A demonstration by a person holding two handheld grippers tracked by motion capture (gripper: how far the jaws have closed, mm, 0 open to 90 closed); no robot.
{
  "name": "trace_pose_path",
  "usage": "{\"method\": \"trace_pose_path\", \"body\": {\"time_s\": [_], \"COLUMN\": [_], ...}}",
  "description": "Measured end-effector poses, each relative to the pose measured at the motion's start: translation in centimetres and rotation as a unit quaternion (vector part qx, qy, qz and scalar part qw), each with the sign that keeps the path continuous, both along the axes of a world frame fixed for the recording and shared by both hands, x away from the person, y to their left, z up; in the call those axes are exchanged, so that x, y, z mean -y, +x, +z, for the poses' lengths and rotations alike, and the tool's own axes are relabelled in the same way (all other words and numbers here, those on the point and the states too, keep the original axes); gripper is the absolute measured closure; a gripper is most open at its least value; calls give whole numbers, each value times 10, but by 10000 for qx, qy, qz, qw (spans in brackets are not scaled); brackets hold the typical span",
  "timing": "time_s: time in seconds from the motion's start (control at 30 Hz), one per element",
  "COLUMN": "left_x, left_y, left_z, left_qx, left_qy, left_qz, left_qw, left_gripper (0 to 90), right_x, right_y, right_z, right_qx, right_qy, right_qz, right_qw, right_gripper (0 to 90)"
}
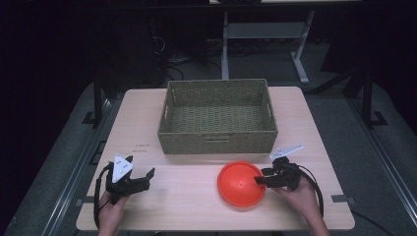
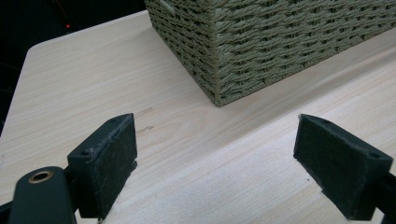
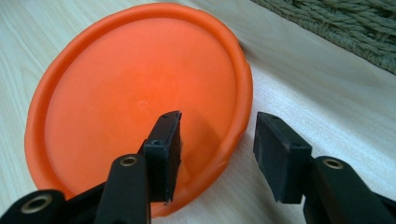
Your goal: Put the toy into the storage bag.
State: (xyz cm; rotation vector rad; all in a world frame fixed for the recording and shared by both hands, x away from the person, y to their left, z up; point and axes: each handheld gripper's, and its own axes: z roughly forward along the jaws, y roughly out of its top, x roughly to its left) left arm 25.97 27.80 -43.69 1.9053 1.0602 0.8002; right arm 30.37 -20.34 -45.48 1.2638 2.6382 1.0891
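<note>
I have my right gripper (image 3: 217, 154) straddling the near rim of the orange plate (image 3: 135, 93): one jaw sits over the plate's inside, the other outside its edge, with a clear gap between them, so nothing is clamped yet. The plate lies flat on the counter (image 3: 327, 102) directly ahead of that gripper, and the woven basket (image 1: 219, 115) stands beyond it, a little to the far side.

As I read it, the step in hand is the grasp on the plate's rim. The next move calls for me to settle the jaws a touch lower so the rim sits well between the pads, close on it, then lift and carry it forward over the basket's near wall.

The plate looks like smooth, slightly glossy plastic, round and shallow with a raised rolled lip; that thin lip may slip if I pinch too near the edge. The basket is rectangular, of coarse twisted greenish fibre, and empty.

My left gripper (image 2: 215, 158) hangs wide open over bare pale wood-grain counter, holding nothing, with the basket's corner ahead of it.
</note>
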Motion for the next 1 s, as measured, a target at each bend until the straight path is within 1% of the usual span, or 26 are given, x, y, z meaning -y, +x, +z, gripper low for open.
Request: {"method": "trace_pose_path", "body": {"time_s": [0.2, 0.27, 0.43, 0.47, 0.5, 0.63, 0.67, 0.73, 0.77, 0.87, 1.0], "left_x": [0, 0, 0, 0, 1, 1, 1, 1, 1, 1, 0], "left_y": [0, 0, 0, 0, 0, 0, 0, 0, 0, -1, -2], "left_z": [0, 0, 0, 0, 0, 0, 0, 0, 0, 0, 1], "left_qx": [13, -3, 3, 8, 10, 10, 10, 7, 28, 25, 39], "left_qy": [-3, -4, 2, 11, 15, 7, 7, 12, -9, 10, -13], "left_qz": [-26, -24, -32, -39, -38, -29, -29, -28, -27, -29, 9], "left_qw": [10000, 10000, 10000, 10000, 10000, 10000, 10000, 10000, 10000, 10000, 10000], "left_gripper": [128, 129, 128, 128, 128, 128, 128, 129, 128, 128, 128], "right_x": [0, -1, -3, -3, -2, 0, 0, 1, 2, 3, 5], "right_y": [1, 1, 2, 2, 2, 3, 2, 2, 2, 0, -2], "right_z": [-2, -3, -5, -5, -5, -4, -4, -2, -1, 2, 7], "right_qx": [-54, -69, -193, -195, -177, -197, -185, -129, -158, -124, -98], "right_qy": [-34, -2, -12, -41, -14, 46, 98, 130, 161, 162, 306], "right_qz": [39, 39, 25, 38, 32, -30, -81, -81, -109, -155, -164], "right_qw": [10000, 10000, 9998, 9998, 9998, 9998, 9997, 9998, 9997, 9997, 9993], "right_gripper": [532, 537, 547, 550, 558, 610, 636, 661, 671, 707, 744]}}
